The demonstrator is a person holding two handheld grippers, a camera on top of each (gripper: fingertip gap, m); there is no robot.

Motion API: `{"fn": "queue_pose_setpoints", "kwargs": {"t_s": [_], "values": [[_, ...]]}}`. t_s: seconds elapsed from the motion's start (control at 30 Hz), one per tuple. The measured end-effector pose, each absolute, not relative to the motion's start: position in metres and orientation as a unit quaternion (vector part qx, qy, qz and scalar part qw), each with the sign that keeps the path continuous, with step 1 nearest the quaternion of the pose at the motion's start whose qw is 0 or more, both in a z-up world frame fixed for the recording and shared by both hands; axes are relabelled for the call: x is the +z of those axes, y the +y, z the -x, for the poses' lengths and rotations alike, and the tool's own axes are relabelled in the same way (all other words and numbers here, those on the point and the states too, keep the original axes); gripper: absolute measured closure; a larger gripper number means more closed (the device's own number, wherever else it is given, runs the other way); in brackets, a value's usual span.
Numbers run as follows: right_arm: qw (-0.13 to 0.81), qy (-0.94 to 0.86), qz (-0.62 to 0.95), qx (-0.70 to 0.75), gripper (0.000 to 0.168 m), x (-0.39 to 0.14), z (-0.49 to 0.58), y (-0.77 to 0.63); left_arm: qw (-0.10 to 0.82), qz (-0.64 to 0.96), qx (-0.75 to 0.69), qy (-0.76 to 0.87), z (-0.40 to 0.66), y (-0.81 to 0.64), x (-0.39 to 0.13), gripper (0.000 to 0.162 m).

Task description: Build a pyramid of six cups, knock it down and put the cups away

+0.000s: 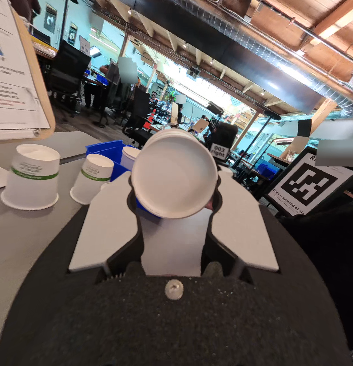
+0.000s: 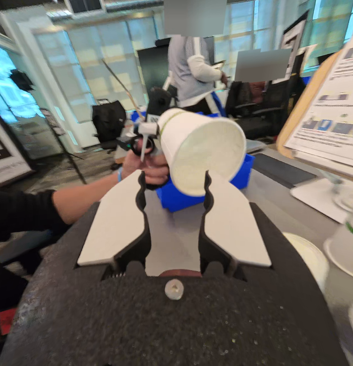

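Note:
My left gripper (image 1: 174, 179) is shut on a white paper cup (image 1: 171, 162) near its base, and the base faces the camera. In the right wrist view this cup (image 2: 201, 150) is tilted in the air over a blue bin (image 2: 181, 198), mouth towards my right gripper (image 2: 174, 178), which is open and empty just in front of it. A hand holds the left gripper (image 2: 150, 128) there. Two white cups with green bands (image 1: 31, 178) (image 1: 92, 178) stand upside down on the grey table (image 1: 23, 247). Another cup (image 1: 130, 156) sits in the blue bin (image 1: 104, 150).
A clipboard stand with papers (image 1: 19, 69) (image 2: 320, 109) stands beside the bin. A black-and-white marker sign (image 1: 308, 184) stands at the right. More white cups (image 2: 345, 247) lie at the right edge of the right wrist view. People stand behind the table.

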State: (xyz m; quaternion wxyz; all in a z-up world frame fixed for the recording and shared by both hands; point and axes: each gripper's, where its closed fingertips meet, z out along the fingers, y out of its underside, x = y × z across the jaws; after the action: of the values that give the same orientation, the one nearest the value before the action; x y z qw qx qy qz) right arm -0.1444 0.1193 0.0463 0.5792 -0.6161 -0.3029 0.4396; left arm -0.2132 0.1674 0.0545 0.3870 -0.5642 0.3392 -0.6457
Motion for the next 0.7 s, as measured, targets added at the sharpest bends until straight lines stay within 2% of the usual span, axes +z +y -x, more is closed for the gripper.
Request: {"fn": "queue_pose_setpoints", "kwargs": {"t_s": [0.07, 0.1, 0.13, 0.17, 0.33, 0.4, 0.5, 0.6, 0.7], "values": [[0.546, -0.311, 0.602, 0.493, 0.117, 0.051, 0.158, 0.12, 0.386, 0.56, -0.648, 0.342, 0.207, 0.162, 0.052, 0.087], [0.532, -0.314, 0.588, 0.523, 0.126, 0.054, 0.162, 0.117, 0.383, 0.558, -0.651, 0.344, 0.205, 0.16, 0.051, 0.087], [0.519, -0.313, 0.568, 0.557, 0.149, 0.057, 0.164, 0.113, 0.378, 0.558, -0.652, 0.347, 0.203, 0.158, 0.05, 0.087], [0.511, -0.3, 0.558, 0.581, 0.163, 0.059, 0.163, 0.113, 0.371, 0.556, -0.656, 0.351, 0.201, 0.156, 0.048, 0.087], [0.497, -0.273, 0.565, 0.599, 0.166, 0.046, 0.151, 0.117, 0.388, 0.585, -0.617, 0.357, 0.198, 0.15, 0.031, 0.087], [0.518, -0.272, 0.579, 0.569, 0.166, 0.054, 0.133, 0.12, 0.393, 0.607, -0.597, 0.347, 0.204, 0.142, 0.02, 0.071], [0.593, -0.284, 0.612, 0.439, 0.166, 0.089, 0.082, 0.127, 0.43, 0.654, -0.538, 0.313, 0.221, 0.126, -0.019, 0.072], [0.642, -0.306, 0.672, 0.207, 0.166, 0.124, 0.013, 0.142, 0.439, 0.723, -0.452, 0.283, 0.235, 0.108, -0.072, 0.08], [0.575, -0.33, 0.749, 0.017, 0.166, 0.131, -0.05, 0.158, 0.427, 0.747, -0.425, 0.282, 0.238, 0.086, -0.092, 0.083]]}}
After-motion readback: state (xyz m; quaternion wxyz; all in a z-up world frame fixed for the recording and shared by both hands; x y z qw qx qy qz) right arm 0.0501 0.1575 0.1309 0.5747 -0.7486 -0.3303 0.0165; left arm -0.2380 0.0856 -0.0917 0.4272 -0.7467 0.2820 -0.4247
